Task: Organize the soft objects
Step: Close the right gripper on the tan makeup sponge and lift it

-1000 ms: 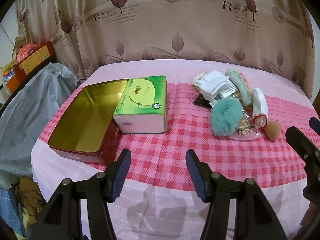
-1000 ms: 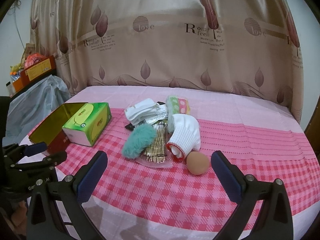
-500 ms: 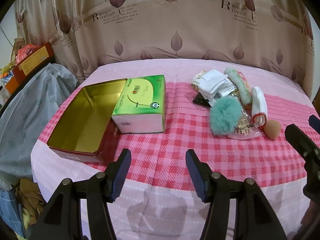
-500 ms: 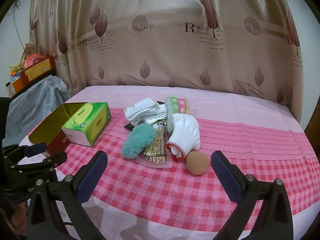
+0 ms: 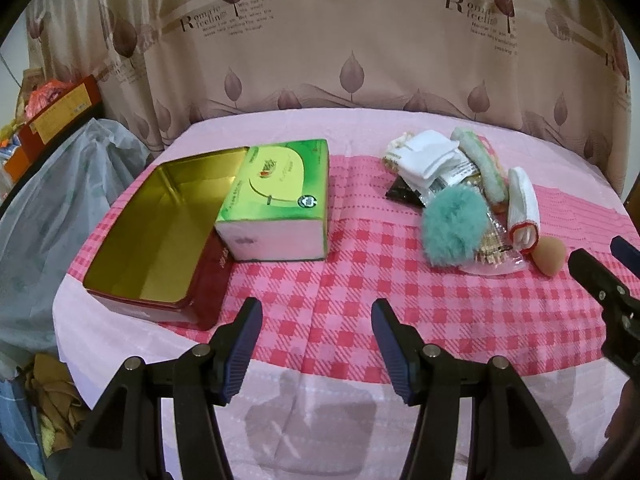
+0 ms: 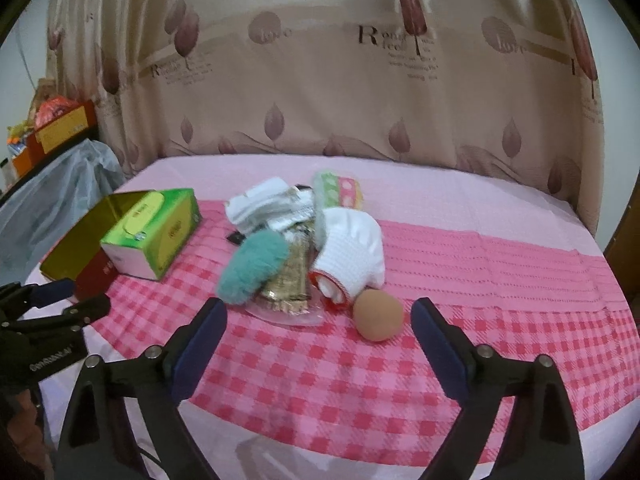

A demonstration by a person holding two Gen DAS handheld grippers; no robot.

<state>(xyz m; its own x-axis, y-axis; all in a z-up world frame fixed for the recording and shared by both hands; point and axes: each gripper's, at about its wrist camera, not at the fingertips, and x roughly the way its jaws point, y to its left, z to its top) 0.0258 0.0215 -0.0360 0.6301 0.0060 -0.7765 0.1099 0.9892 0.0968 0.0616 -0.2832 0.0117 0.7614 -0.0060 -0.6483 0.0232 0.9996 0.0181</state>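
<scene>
A heap of soft things lies on the pink checked cloth: a teal fluffy puff [image 6: 252, 270] [image 5: 454, 230], a rolled white glove with a red cuff [image 6: 350, 250] [image 5: 522, 210], a tan sponge egg [image 6: 378, 317] [image 5: 551, 257], folded white cloths [image 6: 260, 208] [image 5: 430, 158] and a green-pink roll [image 6: 340, 190]. My right gripper [image 6: 318, 320] hovers just in front of the heap, its jaws closing with nothing between them. My left gripper [image 5: 316, 326] stands open over bare cloth, in front of the green tissue box [image 5: 278, 200].
An open red tin with a gold inside [image 5: 132, 256] lies left of the tissue box, touching it. A clear packet of sticks [image 6: 288, 280] sits under the puff. A curtain hangs behind the table. A plastic-covered pile [image 5: 52, 184] stands at the left.
The right gripper's fingers have drawn closer together and sit a little nearer the heap. The left gripper has kept still.
</scene>
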